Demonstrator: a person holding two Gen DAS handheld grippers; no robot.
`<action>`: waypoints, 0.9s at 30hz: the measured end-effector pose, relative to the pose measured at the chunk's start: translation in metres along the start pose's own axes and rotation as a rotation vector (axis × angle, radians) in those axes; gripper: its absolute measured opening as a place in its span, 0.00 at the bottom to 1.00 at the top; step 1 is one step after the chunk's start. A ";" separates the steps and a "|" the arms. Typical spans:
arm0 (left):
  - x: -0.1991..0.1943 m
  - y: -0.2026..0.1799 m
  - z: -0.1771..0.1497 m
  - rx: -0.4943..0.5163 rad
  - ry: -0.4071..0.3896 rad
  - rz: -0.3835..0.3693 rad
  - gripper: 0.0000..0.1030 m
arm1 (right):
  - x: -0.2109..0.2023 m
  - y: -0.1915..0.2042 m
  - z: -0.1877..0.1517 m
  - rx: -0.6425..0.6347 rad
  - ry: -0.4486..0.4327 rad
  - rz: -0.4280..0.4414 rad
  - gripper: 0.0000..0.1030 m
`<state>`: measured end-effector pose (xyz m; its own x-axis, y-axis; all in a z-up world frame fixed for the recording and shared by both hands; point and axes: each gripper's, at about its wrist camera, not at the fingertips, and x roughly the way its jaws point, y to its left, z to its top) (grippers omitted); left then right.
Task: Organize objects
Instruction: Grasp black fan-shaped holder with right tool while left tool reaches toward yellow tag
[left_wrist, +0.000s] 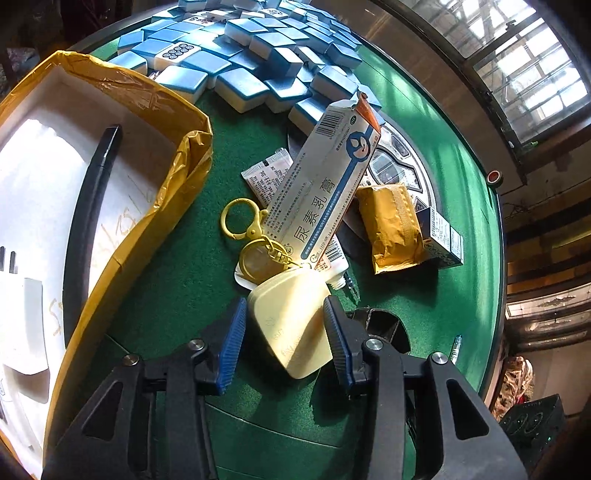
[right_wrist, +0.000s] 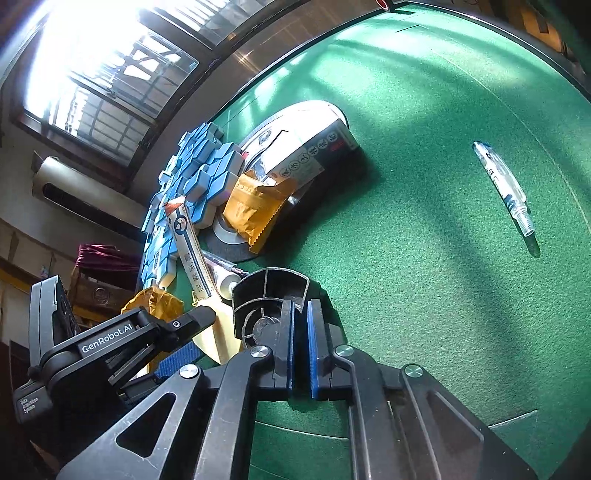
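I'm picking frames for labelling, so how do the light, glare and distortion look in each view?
Left wrist view: sunlight washes out the white box; the green table edge bows with the fisheye; mahjong tiles stay sharp. Right wrist view: the window blows out to white glare; soft shadow bands cross the felt around the pen.

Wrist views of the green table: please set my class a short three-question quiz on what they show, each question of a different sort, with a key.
1. Which thing lies between the fingers of the left gripper?
A. the cream case
B. a spoon
C. a cup
2. True or false: the fingers of the right gripper stand wide apart.
3. What colour are the backs of the mahjong tiles?

Key
1. A.
2. False: they are nearly together.
3. Blue.
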<state>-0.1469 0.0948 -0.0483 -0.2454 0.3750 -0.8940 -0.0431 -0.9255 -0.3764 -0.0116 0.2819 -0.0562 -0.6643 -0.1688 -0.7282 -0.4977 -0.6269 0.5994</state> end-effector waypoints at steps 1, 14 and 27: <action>0.001 -0.002 0.001 0.003 -0.006 0.007 0.42 | 0.000 0.000 0.000 0.001 0.000 0.001 0.06; 0.003 0.012 0.004 -0.042 0.001 -0.052 0.30 | 0.001 -0.001 0.002 -0.005 -0.001 0.001 0.06; 0.000 0.005 0.006 -0.026 -0.032 -0.040 0.26 | -0.002 -0.002 0.002 -0.016 -0.007 -0.004 0.07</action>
<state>-0.1530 0.0896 -0.0492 -0.2753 0.4092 -0.8699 -0.0283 -0.9080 -0.4181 -0.0104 0.2846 -0.0556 -0.6665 -0.1607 -0.7279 -0.4911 -0.6400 0.5910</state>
